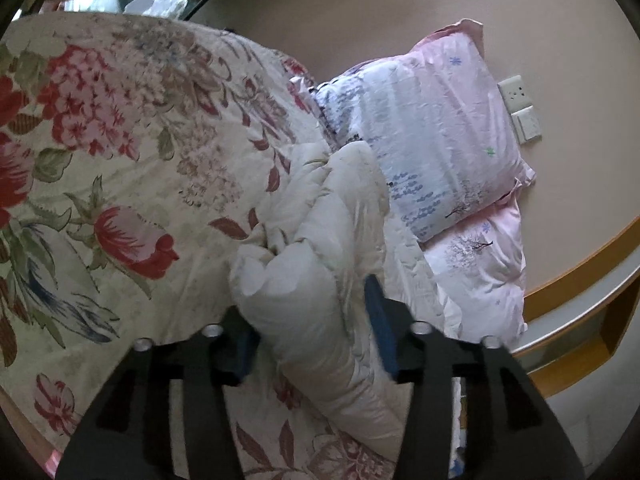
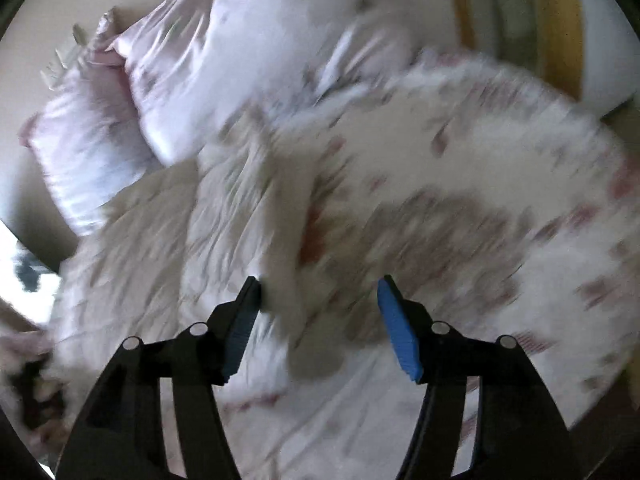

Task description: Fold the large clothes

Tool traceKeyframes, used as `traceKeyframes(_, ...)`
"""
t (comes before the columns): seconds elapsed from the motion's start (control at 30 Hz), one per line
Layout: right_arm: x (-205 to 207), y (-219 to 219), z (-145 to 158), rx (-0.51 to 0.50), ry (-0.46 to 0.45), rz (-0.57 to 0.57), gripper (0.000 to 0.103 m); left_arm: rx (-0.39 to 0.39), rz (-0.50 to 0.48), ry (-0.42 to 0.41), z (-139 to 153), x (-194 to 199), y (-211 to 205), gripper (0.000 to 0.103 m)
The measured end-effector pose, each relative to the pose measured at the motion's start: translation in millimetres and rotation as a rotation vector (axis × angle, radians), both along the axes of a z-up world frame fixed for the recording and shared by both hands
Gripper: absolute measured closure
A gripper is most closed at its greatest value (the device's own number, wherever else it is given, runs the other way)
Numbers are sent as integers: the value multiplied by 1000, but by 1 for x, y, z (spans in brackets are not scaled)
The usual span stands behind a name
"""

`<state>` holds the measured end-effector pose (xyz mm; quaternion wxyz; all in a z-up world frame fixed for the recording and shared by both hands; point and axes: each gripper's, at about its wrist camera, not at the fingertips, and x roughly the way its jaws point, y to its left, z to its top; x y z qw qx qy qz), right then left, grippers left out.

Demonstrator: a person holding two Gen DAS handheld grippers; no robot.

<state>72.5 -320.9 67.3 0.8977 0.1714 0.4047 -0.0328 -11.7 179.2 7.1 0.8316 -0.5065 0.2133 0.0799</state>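
Both grippers stand with their blue pads apart. On the left gripper (image 1: 316,332) a thick white roll of the quilt (image 1: 132,168) lies between the fingers; the left pad is half hidden behind the roll and may touch it, while the right pad stands just clear of the fabric, so the bundle looks released rather than clamped. The right gripper (image 2: 320,320) is spread wide above the quilt; a raised fold reaches up to its left pad, and the space beside the right pad is free. That view is smeared by motion, so I cannot tell whether the fold actually touches the pad.

The quilt, cream with red and pink flowers and green leaves, covers most of the bed. Its white underside is turned up in a bunched ridge that runs from the left gripper toward the pillows. Two pink pillows (image 1: 436,140) lie stacked at the head of the bed against a plain beige wall (image 1: 360,12), the upper one overlapping the lower, and the quilt's ridge ends touching them. A wall socket plate (image 1: 520,108) sits just beyond the upper pillow. To the right of the pillows a wooden-edged shelf (image 1: 580,280) curves along the bedside, close to the quilt's edge. The flat flowered spread on the left is open and unobstructed as far as its far edge.
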Motion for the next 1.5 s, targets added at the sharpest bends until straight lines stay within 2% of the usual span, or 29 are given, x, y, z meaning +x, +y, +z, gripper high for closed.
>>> traceKeyframes(0.07,4,16,13,-48,-50,28,42,14,1,0,0,1,-1,47)
traceKeyframes(0.13,11,48,30,-87,-102,117,42,18,4,1,-1,3,-3,45)
traceKeyframes(0.27,25,109,52,-146,-162,287,49,4,10,5,-6,4,-4,45)
traceKeyframes(0.37,37,157,54,-167,-177,392,55,11,15,8,-7,4,-5,45)
traceKeyframes(0.53,49,206,51,-265,-211,442,57,38,24,15,-5,6,-8,45)
traceKeyframes(1.03,63,252,19,-307,-145,482,58,33,28,22,-13,12,-6,45)
traceKeyframes(1.37,75,267,-15,-381,-46,500,57,21,47,3,-13,21,-2,46)
traceKeyframes(1.5,78,270,-21,-393,-33,507,57,41,39,-27,-6,24,-3,56)
